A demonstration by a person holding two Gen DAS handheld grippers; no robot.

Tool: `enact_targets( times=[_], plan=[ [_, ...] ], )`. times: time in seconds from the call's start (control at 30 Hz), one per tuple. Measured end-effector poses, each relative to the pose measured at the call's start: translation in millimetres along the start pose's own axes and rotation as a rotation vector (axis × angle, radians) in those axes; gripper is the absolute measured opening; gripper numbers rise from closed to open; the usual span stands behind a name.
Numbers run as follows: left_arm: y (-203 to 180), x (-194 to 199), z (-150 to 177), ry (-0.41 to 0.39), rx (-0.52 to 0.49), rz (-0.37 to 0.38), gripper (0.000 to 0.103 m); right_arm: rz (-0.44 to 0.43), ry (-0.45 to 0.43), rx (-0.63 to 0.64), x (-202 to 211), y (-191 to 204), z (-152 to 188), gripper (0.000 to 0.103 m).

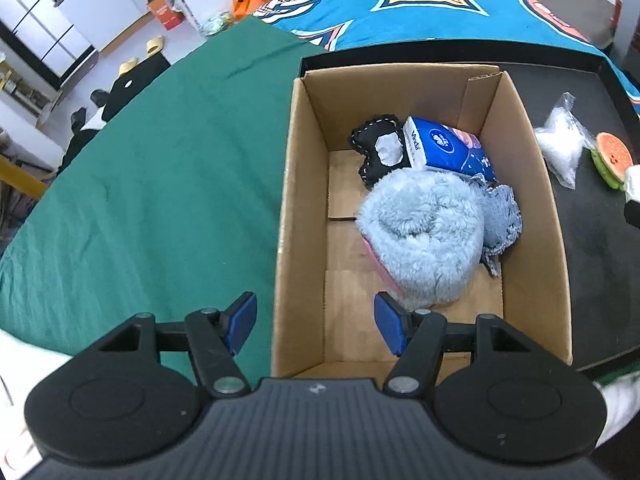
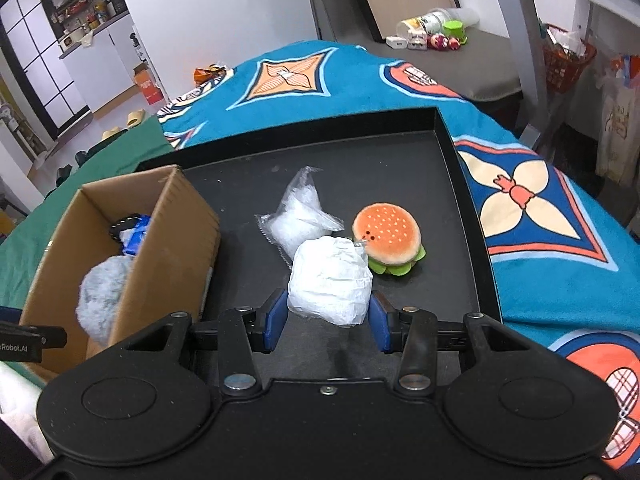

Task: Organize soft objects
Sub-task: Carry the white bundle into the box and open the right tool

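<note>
A cardboard box (image 1: 304, 208) stands on a black tray (image 2: 464, 184). In the box lie a fluffy blue roll (image 1: 420, 236), a blue tissue pack (image 1: 444, 148), a black stitched piece (image 1: 372, 148) and a grey knit cloth (image 1: 502, 220). My left gripper (image 1: 316, 326) is open and empty, straddling the box's left wall near its front. My right gripper (image 2: 327, 322) holds a white wrapped bundle (image 2: 330, 280) between its pads. A burger plush (image 2: 388, 238) and a clear bag of white stuffing (image 2: 300, 216) lie on the tray beyond it; both also show in the left wrist view, plush (image 1: 612, 158) and bag (image 1: 562, 144).
The box (image 2: 168, 240) stands left of my right gripper. A green cloth (image 1: 160, 184) covers the surface left of the tray, and a blue patterned blanket (image 2: 552, 216) lies behind and to the right. Slippers and furniture stand on the floor far left.
</note>
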State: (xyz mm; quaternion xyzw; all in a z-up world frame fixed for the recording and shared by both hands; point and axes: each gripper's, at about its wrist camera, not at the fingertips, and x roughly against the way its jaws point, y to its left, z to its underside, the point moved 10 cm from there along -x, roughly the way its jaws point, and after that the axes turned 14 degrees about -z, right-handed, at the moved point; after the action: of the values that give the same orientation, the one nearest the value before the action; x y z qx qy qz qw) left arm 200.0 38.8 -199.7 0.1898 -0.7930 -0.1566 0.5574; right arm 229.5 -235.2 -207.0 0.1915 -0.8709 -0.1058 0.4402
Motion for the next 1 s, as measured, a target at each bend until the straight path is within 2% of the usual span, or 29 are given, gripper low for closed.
enact_targets(
  times=[0.5, 0.77, 1.0],
  plan=[
    [8, 2, 5, -0.020, -0.020, 0.095, 0.063, -0.034, -0.021, 0.062, 26, 45, -12, 0.043],
    [7, -7, 9, 0.011, -0.007, 0.127, 0.060, -0.061, -0.016, 0.115, 30, 77, -14, 0.043],
    [10, -20, 14, 0.053, 0.005, 0.118, 0.054, -0.086, 0.006, 0.150, 24, 103, -11, 0.043]
  ],
)
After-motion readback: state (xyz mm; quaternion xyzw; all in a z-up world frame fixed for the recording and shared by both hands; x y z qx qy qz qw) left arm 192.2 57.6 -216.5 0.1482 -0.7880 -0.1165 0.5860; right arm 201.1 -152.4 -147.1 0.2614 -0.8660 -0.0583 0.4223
